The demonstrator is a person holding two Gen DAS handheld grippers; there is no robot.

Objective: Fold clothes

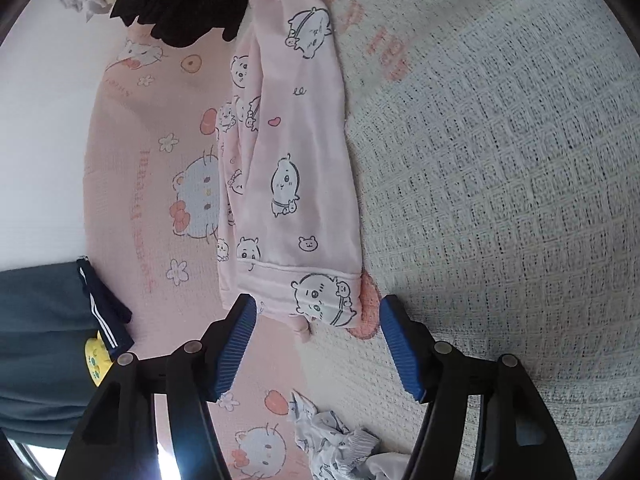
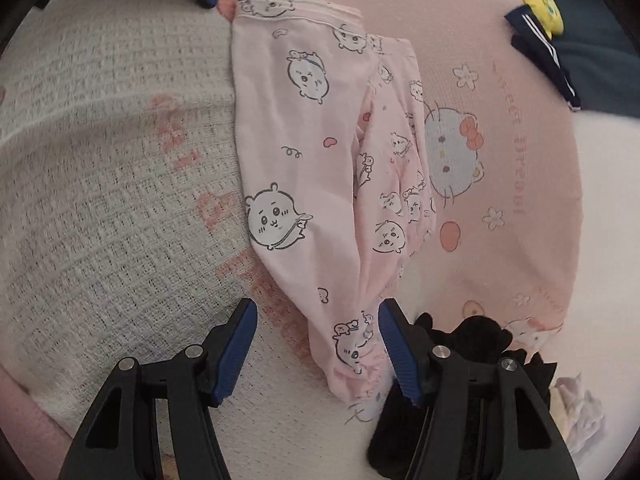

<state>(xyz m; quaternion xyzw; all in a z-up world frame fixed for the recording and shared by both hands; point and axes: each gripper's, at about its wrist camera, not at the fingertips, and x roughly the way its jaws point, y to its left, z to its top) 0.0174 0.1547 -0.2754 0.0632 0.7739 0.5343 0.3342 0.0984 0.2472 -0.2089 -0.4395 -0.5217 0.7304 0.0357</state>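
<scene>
Pink pyjama trousers [image 2: 304, 152] lie lengthwise mid-blanket [image 2: 100, 160], legs doubled one over the other. Left gripper [image 1: 318, 344] gapes at waistband [image 1: 296, 276]; right gripper [image 2: 318, 344] gapes over cuffs [image 2: 356, 360], holding nothing. Thin, limp knit (will slump): pinch waistband corners and cuff hems.

Legible text: none. Pink lettering on the pink cartoon-cat sheet [image 1: 132, 184], running beside the cat face, too distorted to read. Faded pink lettering on the white woven blanket [image 2: 100, 208], likewise unreadable.
</scene>
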